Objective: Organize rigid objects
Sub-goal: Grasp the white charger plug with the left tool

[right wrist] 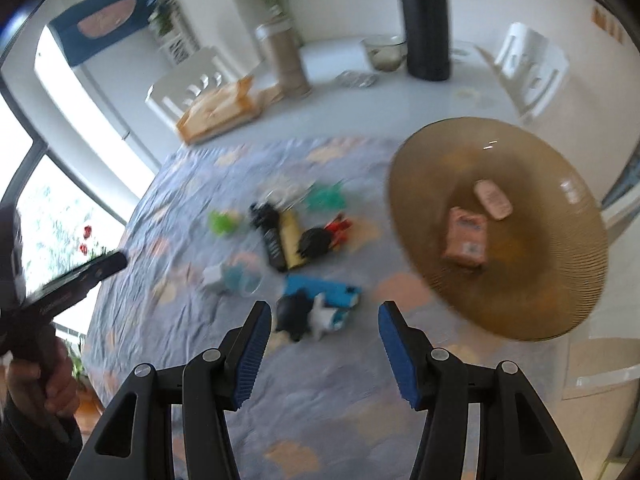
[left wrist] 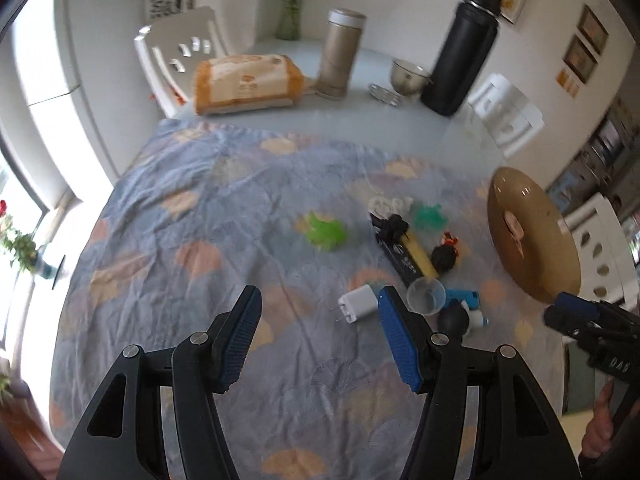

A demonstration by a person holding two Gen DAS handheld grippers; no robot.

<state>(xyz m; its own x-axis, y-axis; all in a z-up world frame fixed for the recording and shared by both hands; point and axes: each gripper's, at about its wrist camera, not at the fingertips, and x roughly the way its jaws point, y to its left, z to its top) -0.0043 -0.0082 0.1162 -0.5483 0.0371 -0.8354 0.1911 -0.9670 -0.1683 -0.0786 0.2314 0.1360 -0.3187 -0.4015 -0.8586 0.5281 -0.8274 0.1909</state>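
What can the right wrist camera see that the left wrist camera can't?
Only the right wrist view looks into the brown plate and shows a pink packet and a pale oval bar lying in it. Only the left wrist view shows the black flask's lid and the clear little cup sharply. Both show the patterned cloth, the green toy, the white plug and the tan canister.

Brown plate [right wrist: 520,292], blue-patterned cloth [left wrist: 200,240]

Right tongs [right wrist: 323,318] hanging open, empty, above patterned cloth [right wrist: 320,400]; small items clustering ahead; brown plate [right wrist: 560,300] carrying pink box [right wrist: 466,242], sitting right on counter [right wrist: 420,100].
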